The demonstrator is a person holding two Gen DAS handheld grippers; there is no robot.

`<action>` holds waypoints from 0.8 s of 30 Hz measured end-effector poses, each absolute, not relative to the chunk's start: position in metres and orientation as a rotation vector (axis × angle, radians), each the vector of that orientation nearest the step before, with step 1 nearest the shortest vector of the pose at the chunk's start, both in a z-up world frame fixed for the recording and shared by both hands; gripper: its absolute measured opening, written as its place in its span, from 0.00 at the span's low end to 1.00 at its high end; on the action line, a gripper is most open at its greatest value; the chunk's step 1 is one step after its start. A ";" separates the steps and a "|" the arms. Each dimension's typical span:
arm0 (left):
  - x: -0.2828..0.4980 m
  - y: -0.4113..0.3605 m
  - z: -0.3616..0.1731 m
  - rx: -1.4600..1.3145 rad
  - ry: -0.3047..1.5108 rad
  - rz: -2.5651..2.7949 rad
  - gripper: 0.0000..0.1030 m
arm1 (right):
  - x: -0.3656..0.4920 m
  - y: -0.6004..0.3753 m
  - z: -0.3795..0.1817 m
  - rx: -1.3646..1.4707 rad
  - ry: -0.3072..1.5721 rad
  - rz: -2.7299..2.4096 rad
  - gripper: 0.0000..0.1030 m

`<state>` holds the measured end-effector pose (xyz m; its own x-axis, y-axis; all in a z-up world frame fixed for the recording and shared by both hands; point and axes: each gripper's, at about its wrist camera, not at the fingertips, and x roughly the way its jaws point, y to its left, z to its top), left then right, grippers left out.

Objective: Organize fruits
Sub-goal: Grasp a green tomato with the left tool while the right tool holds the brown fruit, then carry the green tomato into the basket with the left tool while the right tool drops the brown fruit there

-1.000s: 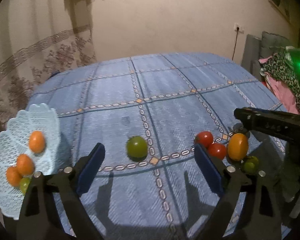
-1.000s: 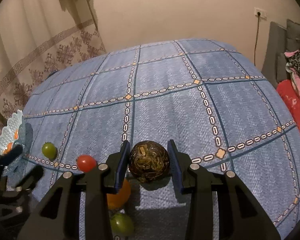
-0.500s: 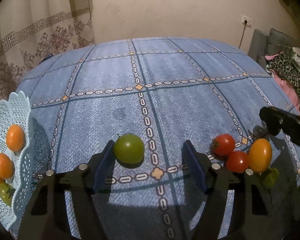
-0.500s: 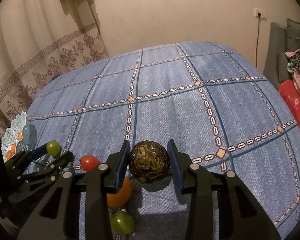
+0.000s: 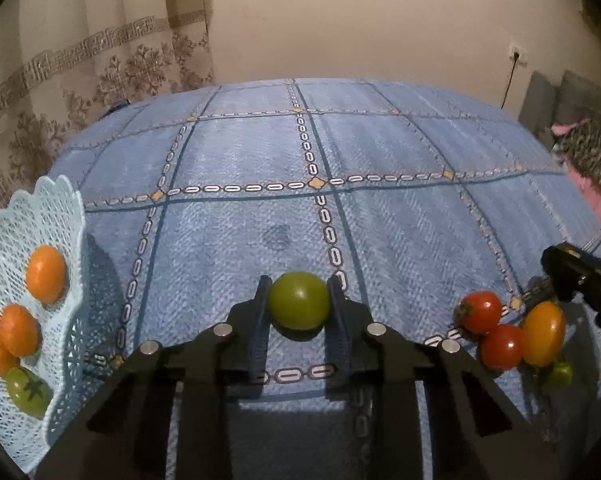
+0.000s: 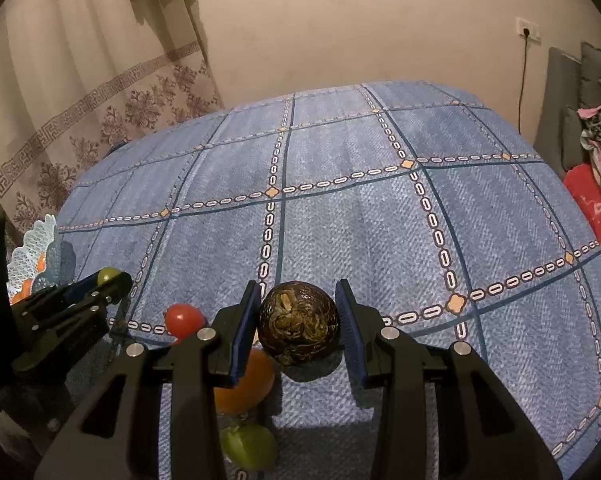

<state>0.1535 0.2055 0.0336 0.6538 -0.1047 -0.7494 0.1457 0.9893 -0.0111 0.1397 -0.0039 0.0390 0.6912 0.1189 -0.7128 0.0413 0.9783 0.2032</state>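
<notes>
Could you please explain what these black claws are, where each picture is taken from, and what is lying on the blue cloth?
There is no robot arm here. A person holds a two-fingered claw in each hand, and each claw carries a wide-angle camera looking forward along its fingers, so each picture is one claw's own view.

In the left view, the left claw has closed on a green tomato. To its left stands a pale blue lattice basket already holding orange fruits and a green one. To the right, on the blue cloth, lie two red tomatoes, an orange fruit and a small green fruit.

In the right view, the right claw holds a dark brown mottled fruit between its blue pads. I cannot tell if it is lifted or resting on the cloth.
</notes>
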 end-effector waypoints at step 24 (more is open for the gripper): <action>0.121 0.211 0.079 0.015 0.683 -0.161 0.28 | 0.128 -0.011 0.048 0.238 0.739 0.034 0.38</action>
